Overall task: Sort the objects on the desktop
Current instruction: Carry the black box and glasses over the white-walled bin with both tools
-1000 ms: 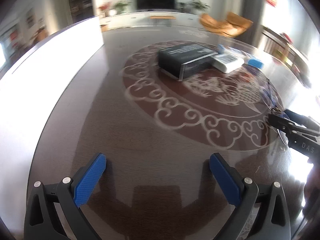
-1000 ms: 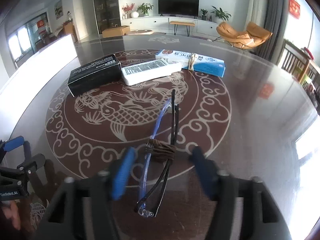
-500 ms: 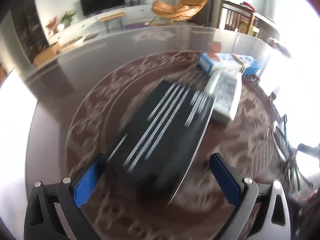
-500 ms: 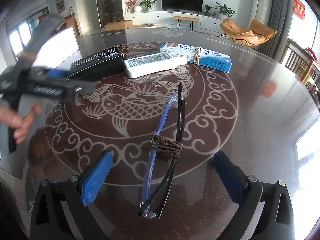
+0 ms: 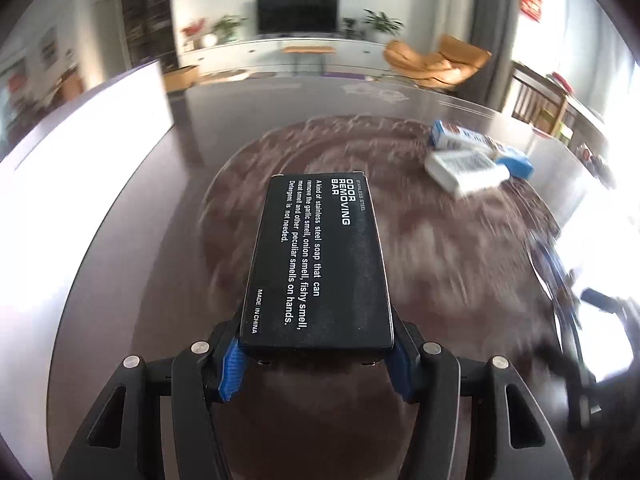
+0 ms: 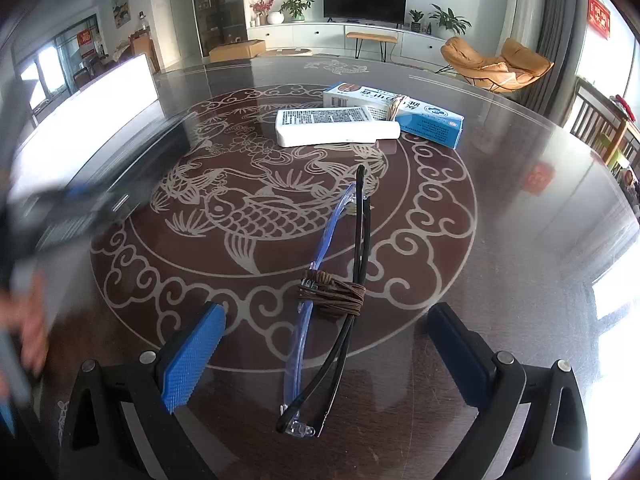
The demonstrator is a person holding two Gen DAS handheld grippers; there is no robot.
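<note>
A: How far is the sorting?
B: Just begun. The left gripper (image 5: 316, 354) is now clamped on the black box (image 5: 318, 264), which earlier lay ahead of its open jaws.
A: What is left?
B: The white box (image 6: 336, 126), blue box (image 6: 400, 112) and glasses (image 6: 332, 300), between the right gripper's (image 6: 324, 354) wide-open, empty jaws.

Three boxes: one black box (image 5: 318, 264), one white box (image 6: 336, 126), one blue-and-white box (image 6: 416, 114); two pairs of glasses (image 6: 332, 300) bound by one brown cord (image 6: 332, 294); two grippers
</note>
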